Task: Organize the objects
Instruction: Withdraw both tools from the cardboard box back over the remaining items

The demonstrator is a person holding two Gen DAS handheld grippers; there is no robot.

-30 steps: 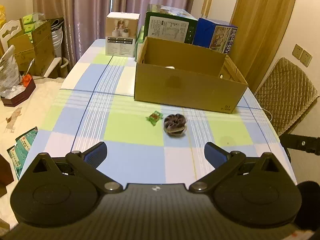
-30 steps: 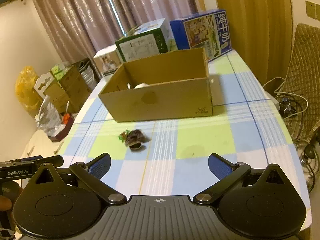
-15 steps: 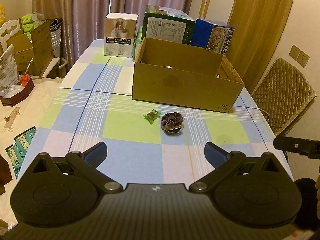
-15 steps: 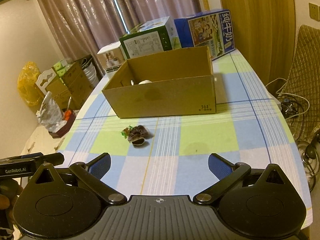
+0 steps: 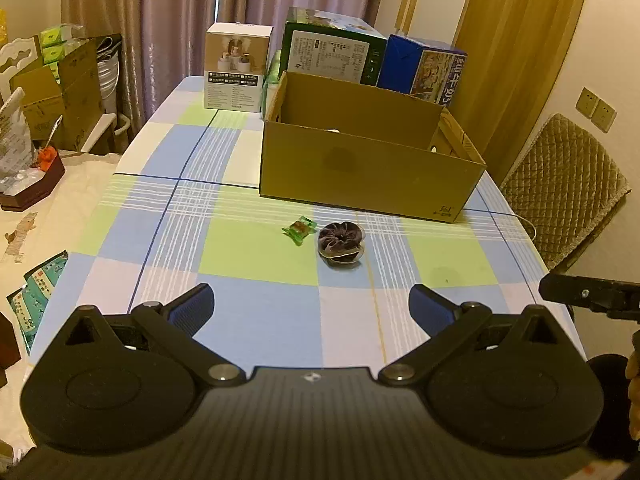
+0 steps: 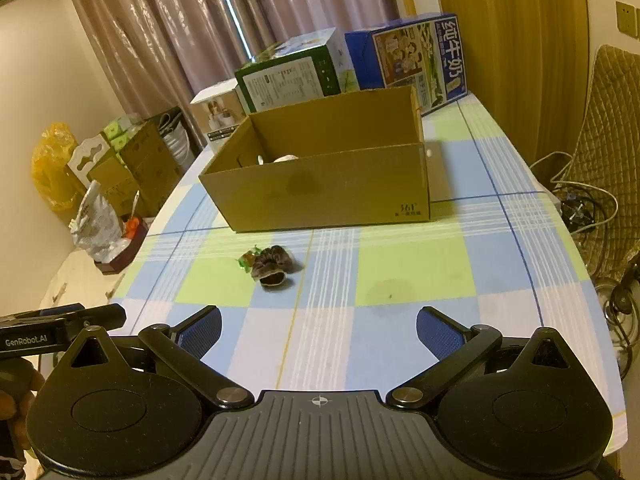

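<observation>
Green-wrapped candy (image 5: pixel 299 230) is lying on the checked tablecloth (image 5: pixel 256 256) just left of a dark purple scrunchie (image 5: pixel 340 239), both sitting in front of the open cardboard box (image 5: pixel 368 176). Both objects are resting well ahead of the left gripper (image 5: pixel 311 308), whose fingers are spreading wide and holding nothing. Further right, the right gripper (image 6: pixel 319 330) is hovering equally wide and empty, the scrunchie lying ahead, nearer its left finger.

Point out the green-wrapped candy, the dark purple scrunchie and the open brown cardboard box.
green-wrapped candy (image 5: pixel 299 230): left wrist view, middle of the wrapper.
dark purple scrunchie (image 5: pixel 340 237): left wrist view, its ruffled top.
open brown cardboard box (image 6: pixel 328 196): right wrist view, its near front wall.
</observation>
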